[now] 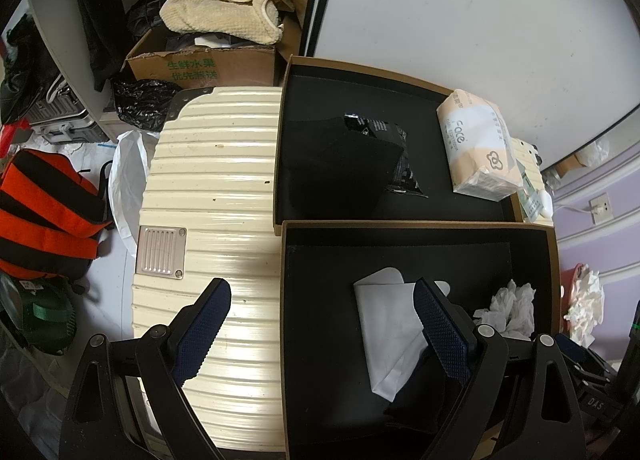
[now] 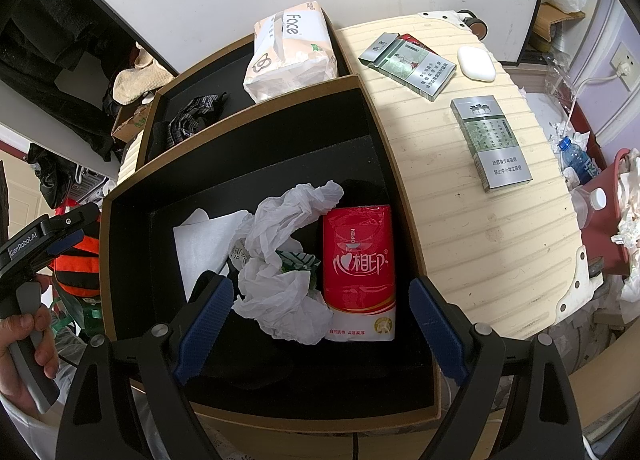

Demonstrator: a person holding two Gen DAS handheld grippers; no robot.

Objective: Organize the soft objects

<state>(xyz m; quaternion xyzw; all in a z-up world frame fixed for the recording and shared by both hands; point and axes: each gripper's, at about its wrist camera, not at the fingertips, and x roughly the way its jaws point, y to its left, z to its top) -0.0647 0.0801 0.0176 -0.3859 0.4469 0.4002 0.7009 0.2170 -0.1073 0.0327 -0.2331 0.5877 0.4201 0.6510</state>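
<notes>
Two brown boxes with black lining sit on a cream suitcase [image 1: 212,188]. The near box [image 2: 240,148] holds a red tissue pack [image 2: 360,268], a crumpled white plastic bag [image 2: 280,260] and a flat white tissue [image 2: 204,240]. My right gripper [image 2: 322,324] hovers open above the red pack and the bag, touching neither. My left gripper [image 1: 324,328] is open over the near box's left wall [image 1: 282,300]; one finger stands above the white tissue [image 1: 388,332]. The far box [image 1: 360,64] holds a Face tissue pack [image 1: 476,144], a black packet [image 1: 376,128] and dark cloth [image 1: 340,172].
Two cigarette packs [image 2: 408,64] [image 2: 492,140] and a white case [image 2: 476,62] lie on the suitcase lid right of the boxes. A cardboard box with cream towels [image 1: 224,16] stands behind. An orange-and-black bag [image 1: 48,216] lies on the floor. A hand [image 2: 28,340] grips the left handle.
</notes>
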